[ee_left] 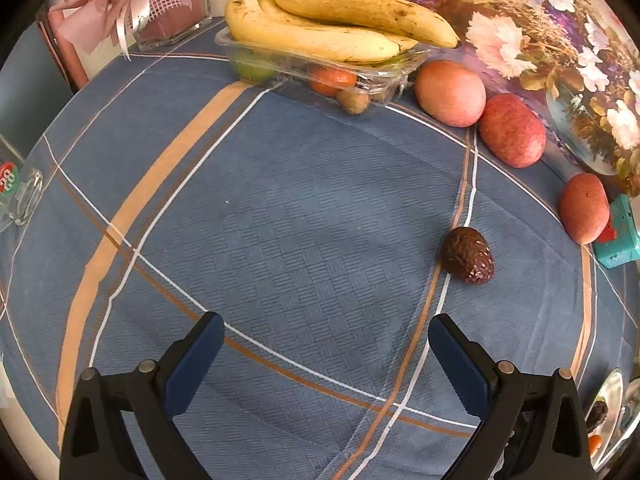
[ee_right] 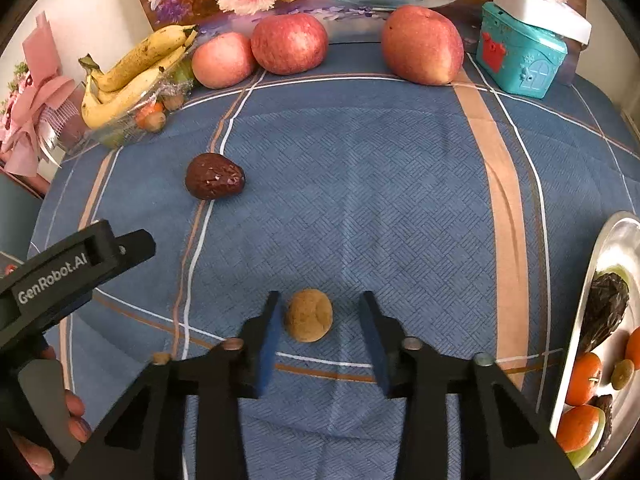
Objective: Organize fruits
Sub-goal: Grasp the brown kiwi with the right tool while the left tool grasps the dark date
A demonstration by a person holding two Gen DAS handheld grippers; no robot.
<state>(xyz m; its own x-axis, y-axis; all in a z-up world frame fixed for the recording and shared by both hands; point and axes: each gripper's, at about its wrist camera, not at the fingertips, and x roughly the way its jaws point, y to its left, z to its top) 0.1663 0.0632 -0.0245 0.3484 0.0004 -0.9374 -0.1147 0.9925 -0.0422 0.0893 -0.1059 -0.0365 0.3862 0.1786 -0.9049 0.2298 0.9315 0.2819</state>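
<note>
A small round fruit (ee_right: 309,315) lies on the tablecloth (ee_right: 360,200) between the fingers (ee_right: 269,336) of the right gripper (ee_right: 320,332), nearer the left one. Ahead of those fingers and to the left sits a wrinkled date (ee_right: 214,176); behind it, a plastic tray (ee_right: 132,116) carries bananas (ee_right: 136,72). Three apples (ee_right: 289,43) line the far edge, a toy house (ee_right: 520,52) to their right. A metal plate (ee_right: 592,280) holding more fruit lies right of the fingers. The left gripper (ee_left: 326,356) stands over bare cloth, the date ahead and right of its fingers (ee_left: 196,364).
</note>
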